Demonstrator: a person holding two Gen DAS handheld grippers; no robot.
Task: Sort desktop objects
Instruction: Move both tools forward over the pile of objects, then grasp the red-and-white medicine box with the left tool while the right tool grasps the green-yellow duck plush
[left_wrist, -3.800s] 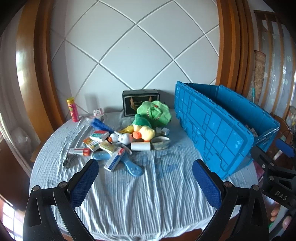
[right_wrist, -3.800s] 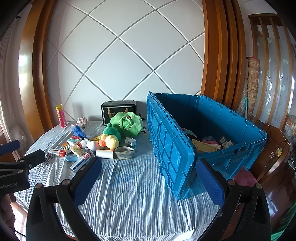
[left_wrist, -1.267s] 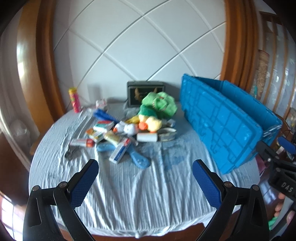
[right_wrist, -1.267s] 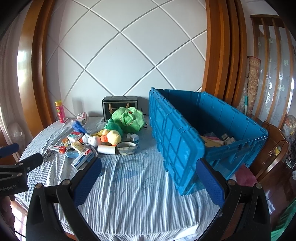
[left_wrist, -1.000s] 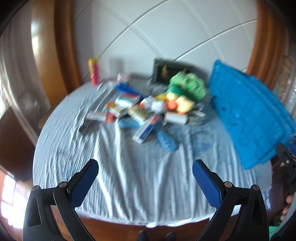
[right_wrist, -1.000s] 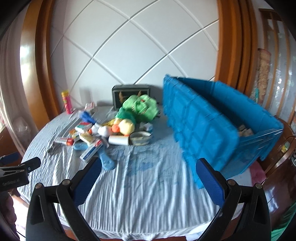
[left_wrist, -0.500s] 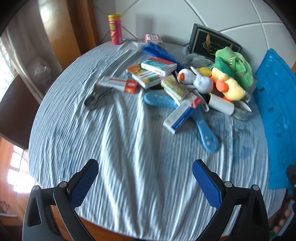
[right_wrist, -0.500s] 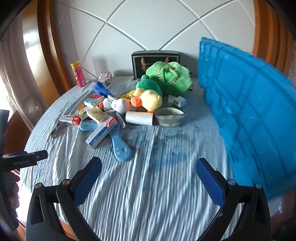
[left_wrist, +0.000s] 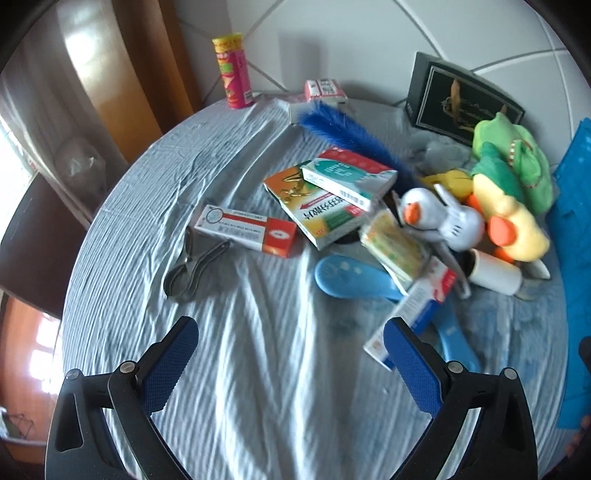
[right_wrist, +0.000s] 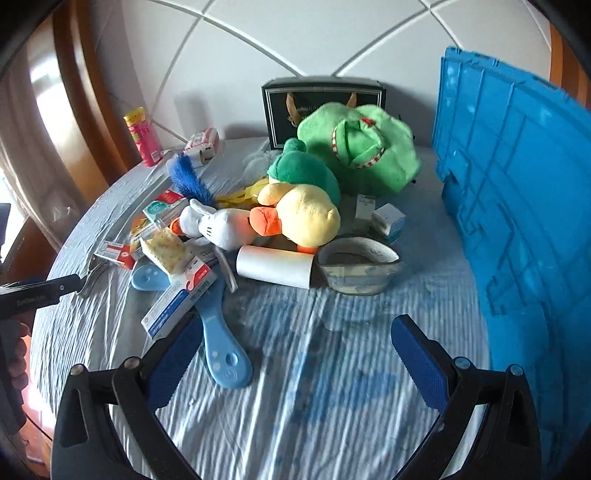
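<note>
A round table under a wrinkled pale blue cloth (left_wrist: 258, 369) stands before a white quilted wall panel. At the bottom of the left wrist view, the left gripper (left_wrist: 288, 354) hovers over bare cloth with its fingers spread wide and nothing between them. Just above it, left of centre, lie grey metal pliers (left_wrist: 192, 266) beside a red and white box (left_wrist: 245, 230); stacked medicine boxes (left_wrist: 328, 199) sit in mid-frame, a blue feather (left_wrist: 343, 133) behind them, and a pink and yellow can (left_wrist: 234, 70) upright at upper left.

In the right wrist view the right gripper (right_wrist: 291, 350) is likewise spread and empty at the bottom. Above it lie a blue paddle (right_wrist: 221, 339), a white roll (right_wrist: 275, 266) and a grey bowl (right_wrist: 358, 266). Behind them sit a yellow duck plush (right_wrist: 306, 216), a white plush (right_wrist: 218, 223) and a green plush (right_wrist: 362, 151), with a black box (right_wrist: 325, 99) at top centre. A blue crate (right_wrist: 517, 192) fills the right edge.
</note>
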